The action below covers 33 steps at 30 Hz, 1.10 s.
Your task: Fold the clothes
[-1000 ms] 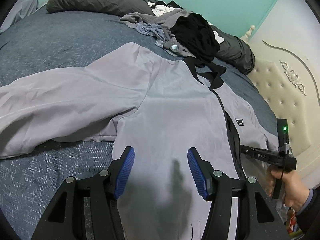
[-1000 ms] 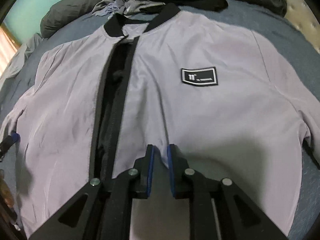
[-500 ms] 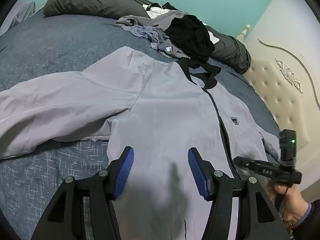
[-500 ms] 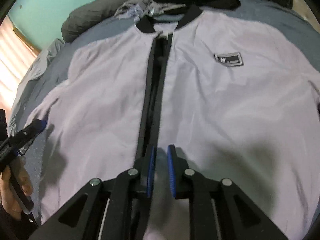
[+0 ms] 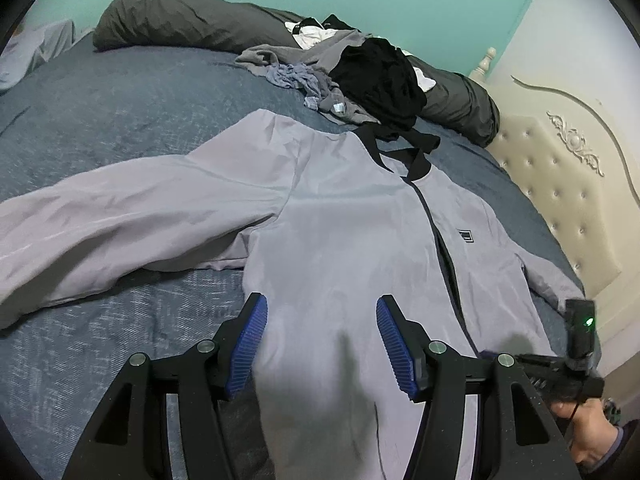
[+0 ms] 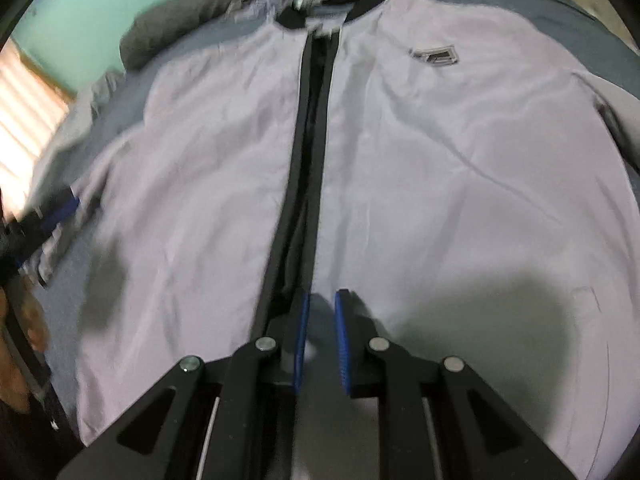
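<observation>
A light grey jacket (image 5: 344, 240) with a black collar, black zip and a small chest patch lies face up on the blue-grey bed; it also shows in the right wrist view (image 6: 460, 168). One sleeve (image 5: 120, 220) stretches out to the left. My left gripper (image 5: 318, 320) is open and empty, hovering above the jacket's lower front panel. My right gripper (image 6: 320, 320) has its jaws nearly closed with a narrow gap, holding nothing, above the lower end of the zip (image 6: 308, 152). The right gripper also appears in the left wrist view (image 5: 560, 368), at the jacket's right hem.
A heap of grey, blue and black clothes (image 5: 360, 76) lies beyond the jacket's collar. Dark grey pillows (image 5: 192, 24) line the teal wall. A cream tufted headboard (image 5: 560, 184) stands on the right. A bright window (image 6: 24, 120) is at left.
Both grippers have drawn back from the collar toward the jacket's hem. The right gripper has shifted left from the chest panel to over the zip. Jaw openings are unchanged.
</observation>
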Available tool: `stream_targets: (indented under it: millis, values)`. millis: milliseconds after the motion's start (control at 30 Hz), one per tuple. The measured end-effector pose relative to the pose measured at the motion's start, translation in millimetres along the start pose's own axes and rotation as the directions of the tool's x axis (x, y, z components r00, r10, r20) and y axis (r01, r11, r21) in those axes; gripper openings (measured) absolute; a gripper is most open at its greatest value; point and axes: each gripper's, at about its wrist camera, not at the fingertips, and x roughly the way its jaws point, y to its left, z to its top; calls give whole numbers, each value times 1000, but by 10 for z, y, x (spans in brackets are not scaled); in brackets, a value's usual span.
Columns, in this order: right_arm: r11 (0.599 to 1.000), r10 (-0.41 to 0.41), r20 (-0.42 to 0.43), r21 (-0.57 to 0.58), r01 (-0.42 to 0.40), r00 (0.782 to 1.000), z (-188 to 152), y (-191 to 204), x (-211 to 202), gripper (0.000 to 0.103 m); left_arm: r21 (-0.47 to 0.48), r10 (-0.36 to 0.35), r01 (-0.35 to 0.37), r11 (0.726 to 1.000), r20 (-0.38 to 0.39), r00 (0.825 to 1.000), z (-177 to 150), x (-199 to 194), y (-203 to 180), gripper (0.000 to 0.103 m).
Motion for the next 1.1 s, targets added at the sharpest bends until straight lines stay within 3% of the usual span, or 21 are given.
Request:
stream_targets:
  millis: [100, 267, 467, 567, 733, 867, 1100]
  values:
    - [999, 17, 79, 35, -19, 997, -47, -26, -215, 15, -17, 5, -5, 1000, 4, 1000, -19, -114, 47, 61]
    - [998, 55, 154, 1, -55, 986, -161, -20, -447, 15, -70, 21, -22, 997, -17, 1000, -84, -294, 201, 61]
    - [989, 145, 202, -4, -147, 969, -175, 36, -449, 15, -163, 43, -52, 985, -54, 998, -19, -529, 595, 61]
    - [982, 187, 214, -16, -188, 959, -201, 56, -445, 15, -211, 89, -103, 972, -75, 993, 7, -659, 911, 61]
    - [975, 218, 235, -10, -222, 947, -215, 3, -460, 15, -237, 215, -242, 941, -135, 967, -32, -857, 1422, 61]
    - [973, 225, 237, -10, -229, 945, -213, -7, -438, 15, -324, 240, -275, 905, -146, 960, -134, -1028, 1828, 61]
    - [971, 239, 246, -40, -237, 939, -183, 87, -425, 15, -518, 303, -315, 795, -111, 946, -355, -1364, 2544, 61]
